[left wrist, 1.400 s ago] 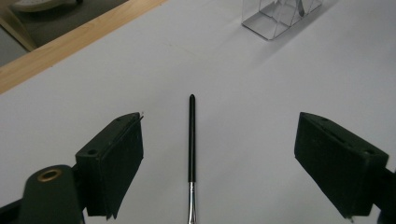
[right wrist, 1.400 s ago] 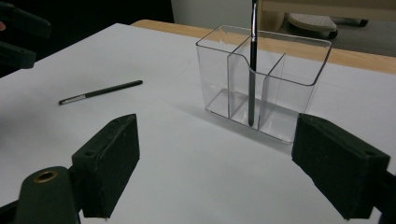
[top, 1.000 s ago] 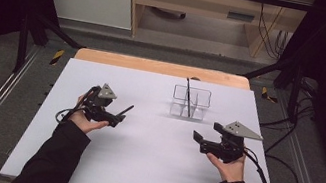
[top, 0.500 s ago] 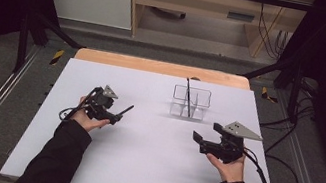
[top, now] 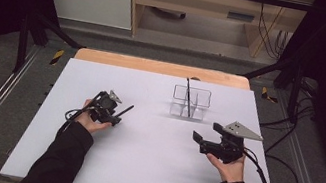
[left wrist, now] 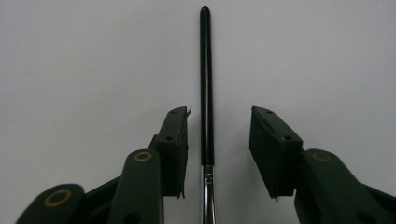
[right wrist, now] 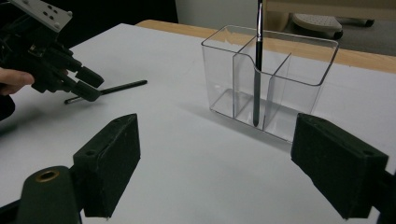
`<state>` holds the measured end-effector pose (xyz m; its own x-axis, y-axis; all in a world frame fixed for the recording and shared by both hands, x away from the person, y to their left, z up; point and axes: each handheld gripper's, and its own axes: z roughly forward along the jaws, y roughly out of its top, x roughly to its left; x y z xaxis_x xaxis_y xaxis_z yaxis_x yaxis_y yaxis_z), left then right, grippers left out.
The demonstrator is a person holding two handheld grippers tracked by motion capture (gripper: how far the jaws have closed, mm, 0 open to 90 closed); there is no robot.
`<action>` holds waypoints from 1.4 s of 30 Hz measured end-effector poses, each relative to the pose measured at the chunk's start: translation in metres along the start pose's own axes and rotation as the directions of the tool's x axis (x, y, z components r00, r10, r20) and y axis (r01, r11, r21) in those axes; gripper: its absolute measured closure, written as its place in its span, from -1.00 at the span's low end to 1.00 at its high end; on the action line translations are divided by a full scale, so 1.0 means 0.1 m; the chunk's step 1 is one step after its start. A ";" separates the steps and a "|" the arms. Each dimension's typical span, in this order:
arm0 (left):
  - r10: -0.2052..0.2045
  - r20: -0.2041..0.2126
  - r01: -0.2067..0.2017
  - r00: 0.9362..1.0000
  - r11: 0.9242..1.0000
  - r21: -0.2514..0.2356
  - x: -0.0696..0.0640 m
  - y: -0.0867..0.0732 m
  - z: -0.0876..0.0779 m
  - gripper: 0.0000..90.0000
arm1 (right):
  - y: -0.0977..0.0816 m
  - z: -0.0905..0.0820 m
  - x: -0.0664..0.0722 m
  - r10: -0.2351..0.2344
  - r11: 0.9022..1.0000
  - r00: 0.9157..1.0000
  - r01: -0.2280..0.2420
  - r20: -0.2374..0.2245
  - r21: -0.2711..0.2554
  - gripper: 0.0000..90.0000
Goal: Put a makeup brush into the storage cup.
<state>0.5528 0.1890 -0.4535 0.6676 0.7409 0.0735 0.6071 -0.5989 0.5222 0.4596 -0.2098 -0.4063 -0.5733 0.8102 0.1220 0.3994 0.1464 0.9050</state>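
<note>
Left claw [left wrist: 218, 140] has been closing around the black brush [left wrist: 205, 84] lying on the white counter [top: 137, 168], pads not touching yet. Right claw [right wrist: 233, 163] hangs wide open, empty, near the clear organizer [right wrist: 275, 70].

There are no words, numbers, brands or signs to read anywhere in these pictures.
</note>
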 end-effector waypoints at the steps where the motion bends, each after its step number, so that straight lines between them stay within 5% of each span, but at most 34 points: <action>1: -0.001 0.000 0.001 1.000 1.000 0.003 0.01 0.00 0.01 0.33 | 0.00 0.00 0.00 0.000 1.000 1.000 0.000 -0.001 0.000 -0.65; 9: -0.055 0.021 0.055 0.998 0.998 -0.011 0.04 -0.06 0.02 0.54 | 0.00 0.00 0.00 0.000 1.000 1.000 0.000 -0.003 -0.001 -0.65; 20: -0.064 0.046 0.065 0.997 0.998 -0.022 0.07 -0.12 -0.01 0.83 | 0.00 0.01 0.01 -0.004 1.000 1.000 0.004 -0.003 0.005 -0.64; 35: -0.003 0.079 0.005 0.997 1.000 -0.023 0.05 -0.13 -0.02 0.83 | 0.00 0.01 0.01 -0.006 1.000 1.000 0.006 -0.003 0.003 -0.64; 42: -0.004 0.071 0.007 0.997 0.999 -0.041 0.05 -0.09 -0.06 0.59 | 0.00 0.01 0.00 -0.003 1.000 1.000 0.003 -0.001 0.003 -0.64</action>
<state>0.5479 0.1996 -0.4527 0.6942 0.7197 0.0113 0.5933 -0.5810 0.5572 0.4599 -0.2091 -0.4064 -0.5756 0.8089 0.1194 0.3992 0.1506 0.9044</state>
